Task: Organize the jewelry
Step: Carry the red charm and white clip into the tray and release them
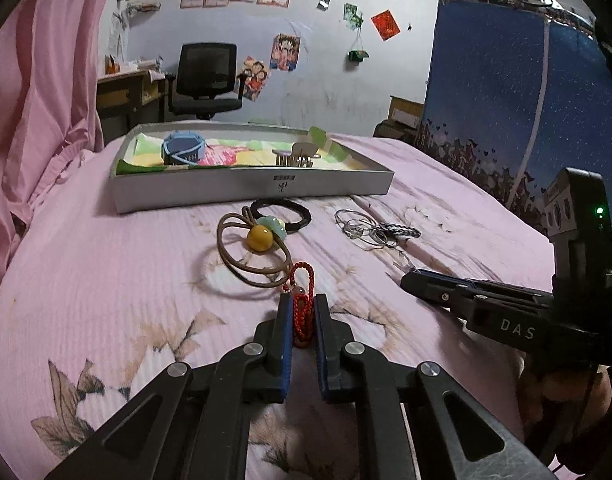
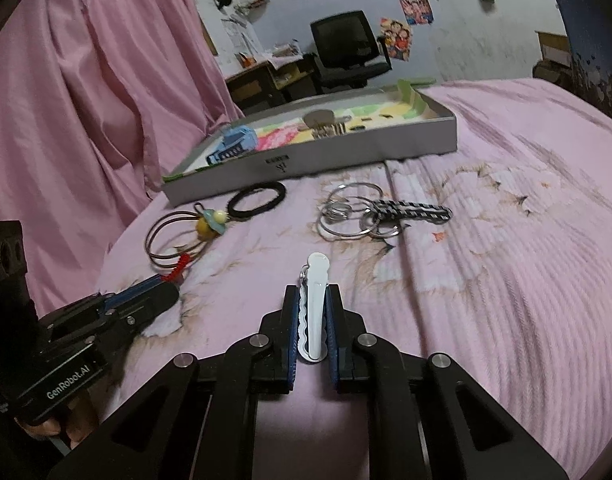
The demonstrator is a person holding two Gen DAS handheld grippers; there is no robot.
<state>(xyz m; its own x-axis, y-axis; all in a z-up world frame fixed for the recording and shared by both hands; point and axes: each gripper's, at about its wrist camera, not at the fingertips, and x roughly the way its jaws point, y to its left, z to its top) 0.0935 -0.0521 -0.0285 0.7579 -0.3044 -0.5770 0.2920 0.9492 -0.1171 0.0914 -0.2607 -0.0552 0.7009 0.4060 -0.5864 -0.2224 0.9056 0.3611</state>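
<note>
Both pickups look done: the left gripper (image 1: 303, 312) has its jaws closed on a red cord (image 1: 302, 312), the right gripper (image 2: 312, 312) clamps a white clip (image 2: 313, 308), both low over the bed (image 1: 106, 272). Next, carry them to the tray (image 1: 250, 184).

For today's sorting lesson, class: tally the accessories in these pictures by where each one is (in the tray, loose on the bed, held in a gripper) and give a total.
In the tray: 2 (blue hair claw, beige hair claw)
Loose on the bed: 3 (brown beaded hair tie, black hair tie, key-ring bunch with braided strap)
Held in grippers: 2 (red cord charm in left gripper, white hair clip in right gripper)
Total: 7
</note>
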